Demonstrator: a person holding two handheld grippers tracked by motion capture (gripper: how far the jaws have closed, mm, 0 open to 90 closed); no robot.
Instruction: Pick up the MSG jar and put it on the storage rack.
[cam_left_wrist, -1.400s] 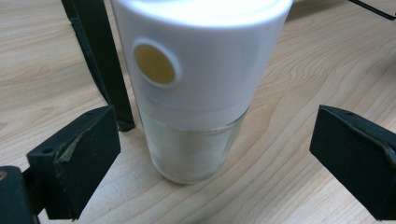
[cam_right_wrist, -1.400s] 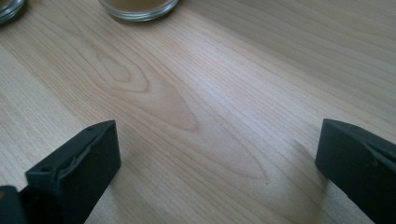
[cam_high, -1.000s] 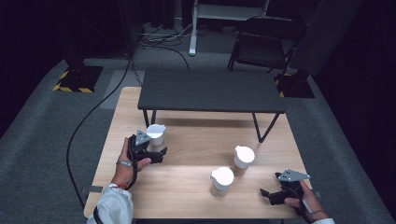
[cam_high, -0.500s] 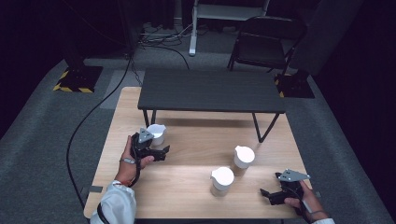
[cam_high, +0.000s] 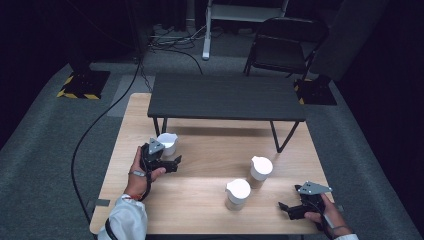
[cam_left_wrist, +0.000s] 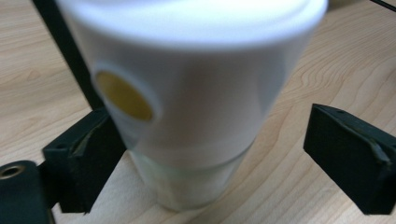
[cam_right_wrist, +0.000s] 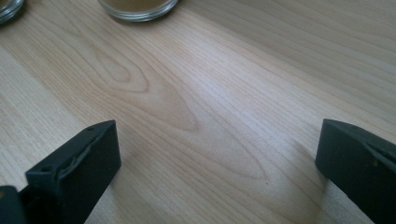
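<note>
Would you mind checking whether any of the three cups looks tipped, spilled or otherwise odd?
Nothing stands out: the three white lidded cups stand upright on the light wooden table with no spill; the left gripper jaws, just closing, bracket one.

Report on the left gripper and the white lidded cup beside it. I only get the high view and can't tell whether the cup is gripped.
Observer: Not gripped yet. In the left gripper view the white lidded cup stands between the jaws of the left gripper, which have just been closing. The black pad at that view's right is clear of the cup, with bare wood in the gap.
Operator: Describe the cup's lower part.
Observer: Below the white wall, its base is clear glass.
Operator: Check the right gripper.
Observer: In the right gripper view, the jaws of the right gripper stand wide open over the light wooden table, with nothing between them.
</note>
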